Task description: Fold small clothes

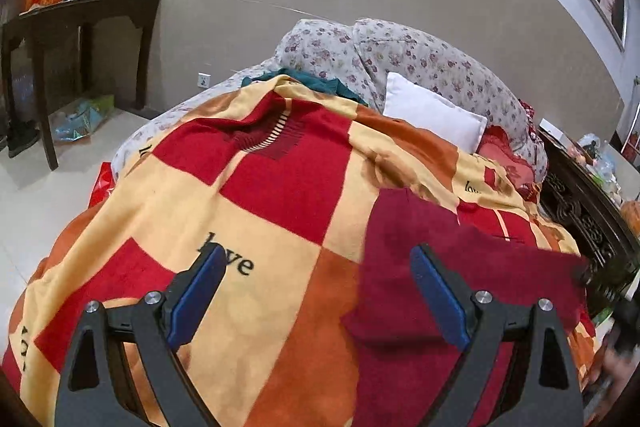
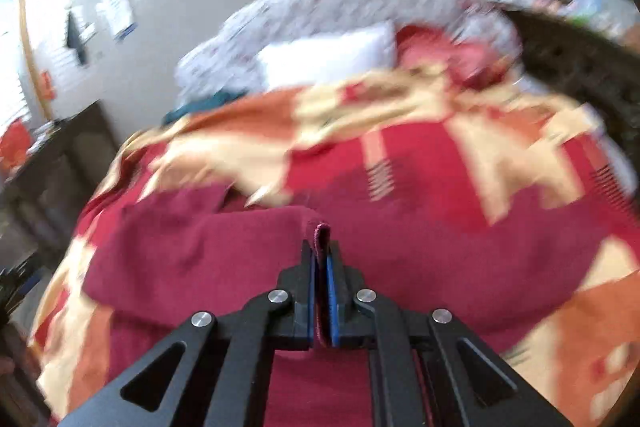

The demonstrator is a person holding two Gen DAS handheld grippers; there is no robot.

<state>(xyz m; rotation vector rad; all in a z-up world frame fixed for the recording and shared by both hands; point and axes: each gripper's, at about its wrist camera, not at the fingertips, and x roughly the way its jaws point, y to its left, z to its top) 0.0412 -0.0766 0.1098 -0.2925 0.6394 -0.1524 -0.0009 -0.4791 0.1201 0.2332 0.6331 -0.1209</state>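
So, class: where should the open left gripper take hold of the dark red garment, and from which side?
Grip the near edge of the dark red garment, coming in low from the left gripper side. It lies flat on the blanket, so only edges offer a pinch; the right gripper already holds one.

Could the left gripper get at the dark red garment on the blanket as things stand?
Probably yes. The left gripper is open and empty above the checked blanket, and the dark red garment lies flat beside its right finger with nothing between. The right gripper already pinches one edge.
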